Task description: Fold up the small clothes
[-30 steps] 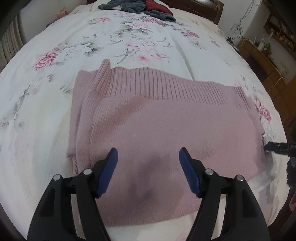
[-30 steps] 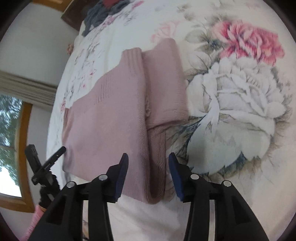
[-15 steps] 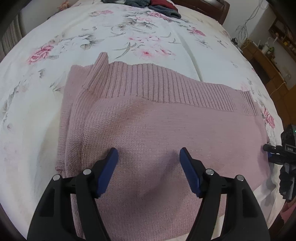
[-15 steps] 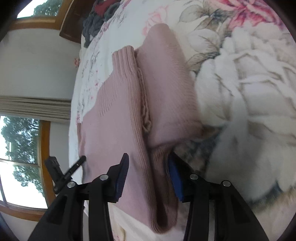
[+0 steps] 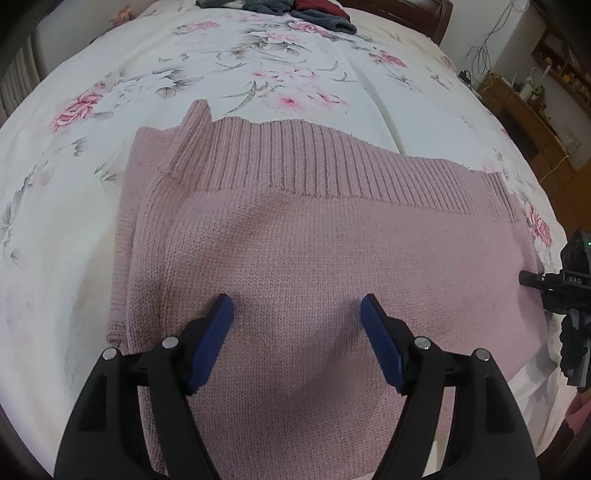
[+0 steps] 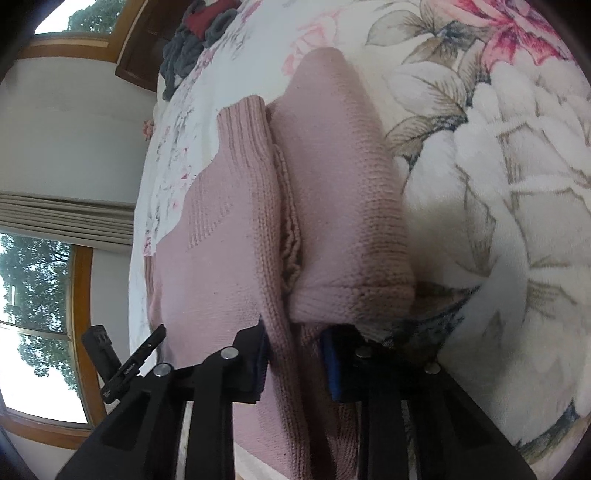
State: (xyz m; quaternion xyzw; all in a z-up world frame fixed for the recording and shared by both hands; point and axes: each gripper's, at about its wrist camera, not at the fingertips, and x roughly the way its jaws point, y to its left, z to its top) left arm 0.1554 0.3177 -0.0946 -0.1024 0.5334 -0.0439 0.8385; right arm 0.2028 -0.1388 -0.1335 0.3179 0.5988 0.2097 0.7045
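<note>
A folded pink knit sweater lies flat on the floral bedspread, its ribbed hem toward the far side. My left gripper hovers open over the sweater's near middle with nothing between its blue pads. In the right wrist view, the sweater shows a folded sleeve along its right edge. My right gripper is at that near edge, its jaws drawn in on the thick folded layers of knit between them. The fingertips are partly hidden by the fabric.
A pile of grey and red clothes sits at the bed's far end by the wooden headboard. A wooden dresser stands to the right of the bed. A window with curtains is on the left in the right wrist view.
The right gripper pushed forward onto the sweater's edge and its jaws narrowed on the fabric. The left gripper moved closer over the sweater and stayed open.
</note>
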